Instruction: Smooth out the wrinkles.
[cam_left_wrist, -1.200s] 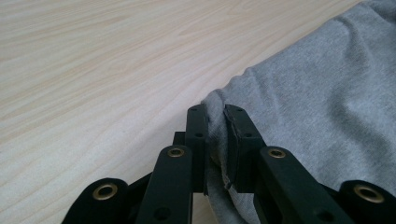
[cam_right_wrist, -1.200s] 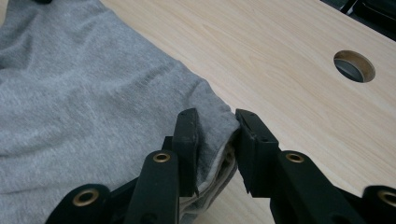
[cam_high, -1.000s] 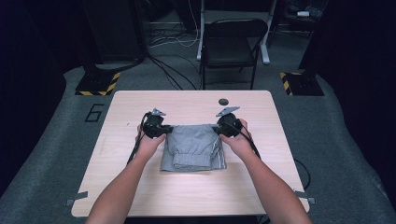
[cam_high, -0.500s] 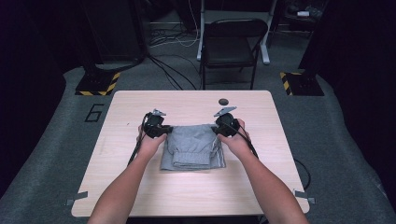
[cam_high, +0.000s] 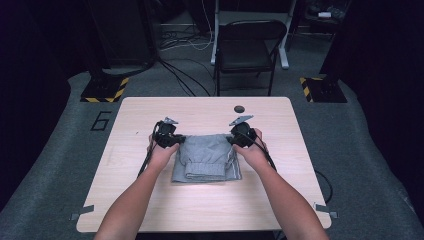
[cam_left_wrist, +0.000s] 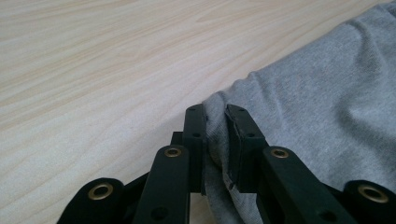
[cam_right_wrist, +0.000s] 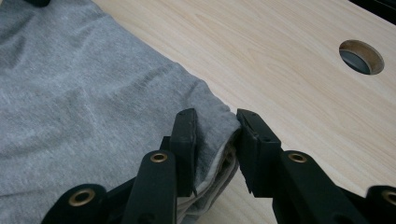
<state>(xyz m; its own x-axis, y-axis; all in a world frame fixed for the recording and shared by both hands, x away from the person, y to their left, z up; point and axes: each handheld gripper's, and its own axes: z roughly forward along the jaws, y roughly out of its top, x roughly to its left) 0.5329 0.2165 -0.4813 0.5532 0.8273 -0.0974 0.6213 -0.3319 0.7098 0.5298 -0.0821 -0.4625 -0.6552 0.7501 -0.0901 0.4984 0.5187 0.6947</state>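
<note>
- In the high view, the jaws of both tongs were hidden under the hands and the black housings, so their grip could not be judged from above.
- The far edge of the grey garment (cam_high: 207, 157) was partly covered by the left gripper (cam_high: 176, 141) and the right gripper (cam_high: 234, 139), one at each far corner.
- In the left gripper view, the left gripper (cam_left_wrist: 215, 140) was seen clamped narrowly on a corner fold of the grey garment (cam_left_wrist: 317, 107), the soft heathered knit bunched between the flat black jaws.
- In the right gripper view, the right gripper (cam_right_wrist: 216, 142) was seen holding the other corner of the grey garment (cam_right_wrist: 84, 98), where several stacked layers with a paler inner face were pinched.
- A ribbed band was shown folded across the garment's near half, towards the person.
- The pale wood-grain table (cam_high: 210, 200) lay smooth beneath the tongs, and a round hole (cam_right_wrist: 361, 56) was cut through it just beyond the right gripper.
</note>
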